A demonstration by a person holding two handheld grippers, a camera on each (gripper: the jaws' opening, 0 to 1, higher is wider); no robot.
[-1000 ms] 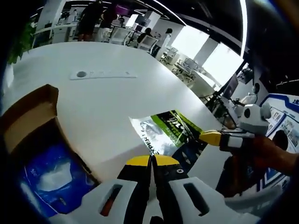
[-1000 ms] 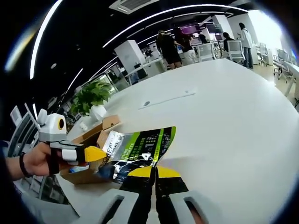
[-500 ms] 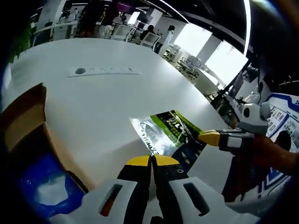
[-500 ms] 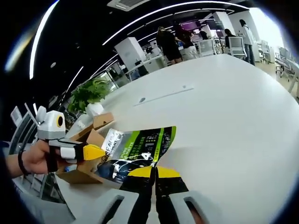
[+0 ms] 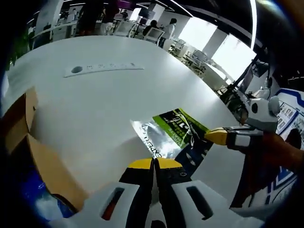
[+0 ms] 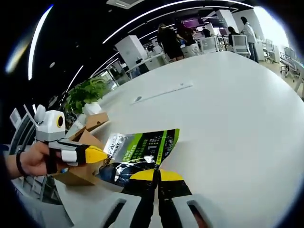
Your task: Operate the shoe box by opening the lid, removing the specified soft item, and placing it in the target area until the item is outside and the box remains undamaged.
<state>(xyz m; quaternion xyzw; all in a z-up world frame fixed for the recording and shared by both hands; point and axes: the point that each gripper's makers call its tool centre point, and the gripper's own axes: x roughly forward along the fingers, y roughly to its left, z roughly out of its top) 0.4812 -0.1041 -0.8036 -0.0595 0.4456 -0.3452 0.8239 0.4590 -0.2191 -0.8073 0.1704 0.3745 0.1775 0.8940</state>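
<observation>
Green-black pouch (image 6: pixel 140 154) clamped by both grippers, cardboard box (image 5: pixel 45 168) at table edge.

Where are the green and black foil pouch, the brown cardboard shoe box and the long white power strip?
Green and black foil pouch (image 6: pixel 142 152), right gripper view, printed front.
Brown cardboard shoe box (image 5: pixel 47 173), left gripper view, side wall.
Long white power strip (image 5: pixel 102 68), left gripper view, middle.

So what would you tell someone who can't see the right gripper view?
Two tools hold a green, black and silver packet above a big white table: the right tool from below, the left tool from the side. An open cardboard box sits behind.
</observation>
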